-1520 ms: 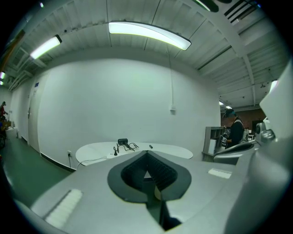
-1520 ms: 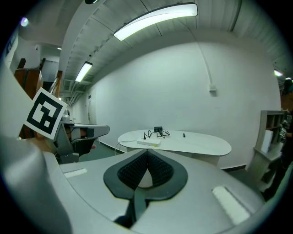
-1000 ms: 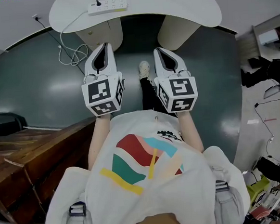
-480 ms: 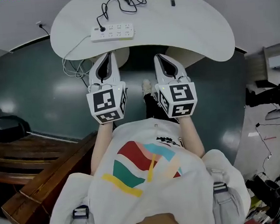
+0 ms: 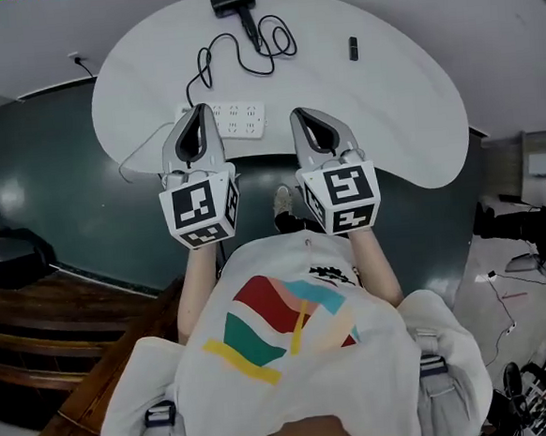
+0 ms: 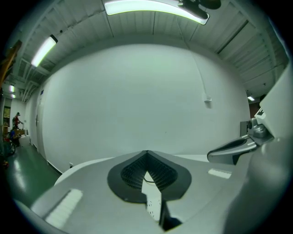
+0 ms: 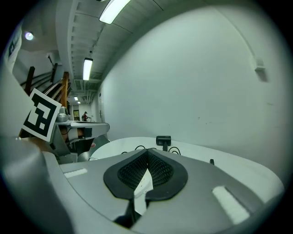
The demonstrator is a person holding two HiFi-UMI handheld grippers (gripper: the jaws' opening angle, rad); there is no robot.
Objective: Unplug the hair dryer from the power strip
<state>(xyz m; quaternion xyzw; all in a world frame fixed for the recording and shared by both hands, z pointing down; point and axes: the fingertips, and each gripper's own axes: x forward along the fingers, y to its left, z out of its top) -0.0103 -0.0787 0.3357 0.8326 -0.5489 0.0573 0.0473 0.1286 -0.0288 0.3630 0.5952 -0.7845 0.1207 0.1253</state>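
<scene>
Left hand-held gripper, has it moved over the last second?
Yes. The left hand-held gripper has come forward: it was short of the white table, and its tip now overlaps the near edge beside the power strip.

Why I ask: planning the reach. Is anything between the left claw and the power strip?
Nothing visible does. The shut left claw overlaps the power strip at its left end in the head view.

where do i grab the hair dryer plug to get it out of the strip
Probably the plug's black body, from above, jaws across its sides: it sits in the power strip's upward-facing left end. Avoid the thin cord.
</scene>
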